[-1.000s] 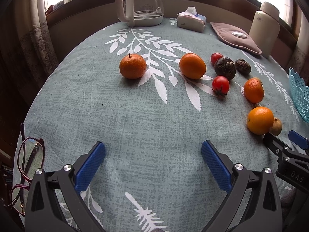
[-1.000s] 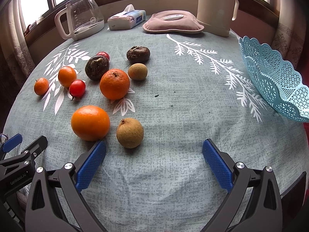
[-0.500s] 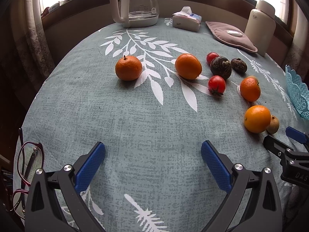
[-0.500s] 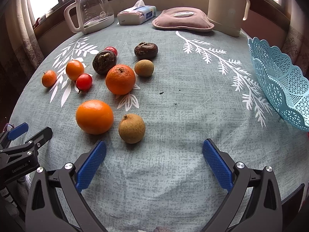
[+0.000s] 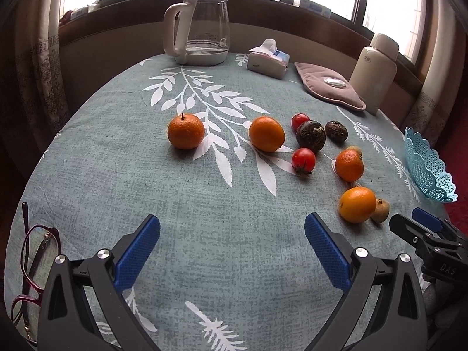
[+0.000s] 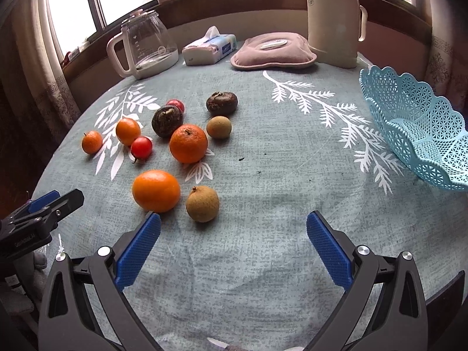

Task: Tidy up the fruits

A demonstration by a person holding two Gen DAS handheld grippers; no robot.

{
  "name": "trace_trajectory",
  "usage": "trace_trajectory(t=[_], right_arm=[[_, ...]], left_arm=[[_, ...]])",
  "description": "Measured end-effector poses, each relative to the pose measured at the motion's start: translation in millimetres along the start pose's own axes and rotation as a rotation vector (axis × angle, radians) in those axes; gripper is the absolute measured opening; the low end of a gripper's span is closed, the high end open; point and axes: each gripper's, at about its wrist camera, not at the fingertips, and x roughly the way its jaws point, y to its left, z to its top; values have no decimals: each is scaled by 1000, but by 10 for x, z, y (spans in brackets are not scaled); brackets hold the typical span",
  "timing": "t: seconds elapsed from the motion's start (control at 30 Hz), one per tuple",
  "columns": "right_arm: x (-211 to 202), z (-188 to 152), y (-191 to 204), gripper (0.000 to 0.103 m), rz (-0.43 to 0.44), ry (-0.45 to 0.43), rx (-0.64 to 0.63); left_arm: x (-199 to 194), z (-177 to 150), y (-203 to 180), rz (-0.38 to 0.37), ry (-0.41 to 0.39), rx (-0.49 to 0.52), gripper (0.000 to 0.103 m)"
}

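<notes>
Left wrist view: left gripper point(image 5: 232, 248) held above bare tablecloth point(image 5: 181, 199) at near edge, jaws wide apart, nothing between them. Fruit spread across mid-table: stemmed orange point(image 5: 186, 131) far left, second orange point(image 5: 266, 134) to its right, then two red tomatoes point(image 5: 303, 160), two dark brown fruits point(image 5: 310, 136), a smaller orange point(image 5: 349, 161). Nearest: large orange point(image 5: 357, 204) touching a small tan fruit point(image 5: 380, 211). Blue basket point(image 5: 427, 166) at right edge, empty as far as visible. Glasses point(image 5: 32, 263) at near left. Glass kettle point(image 5: 201, 29), tissue pack point(image 5: 268, 60), pink cushion point(image 5: 329, 87), white flask point(image 5: 376, 70) along far side. Right gripper point(image 5: 421, 228) partly visible at right.

Right wrist view: right gripper point(image 6: 234, 242) over cloth, jaws wide apart, empty. Left fingertip point(image 6: 152, 222) just beside large orange point(image 6: 156, 190); tan fruit point(image 6: 202, 203) right of that orange, ahead of the gap. Remaining fruit clustered farther left. Basket point(image 6: 421, 134) far right, well apart from all fruit. Left gripper point(image 6: 55, 201) at left edge; jaw spacing there unclear.
</notes>
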Motion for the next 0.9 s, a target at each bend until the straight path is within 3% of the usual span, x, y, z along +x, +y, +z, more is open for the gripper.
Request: trace_trajectory(t=[0.17,0.37,0.9], right_arm=[[-138,16,22,101,-11,-84,-11],[-226,1,46,101,-46,-120,8],[-197,-19,34,101,-33,-83,56]], left_arm=[[-179,43,-95,94,-104,82,98],[-346,88,-128,101,-159,86,98],[-358,78,-150,111,-150,92,98]])
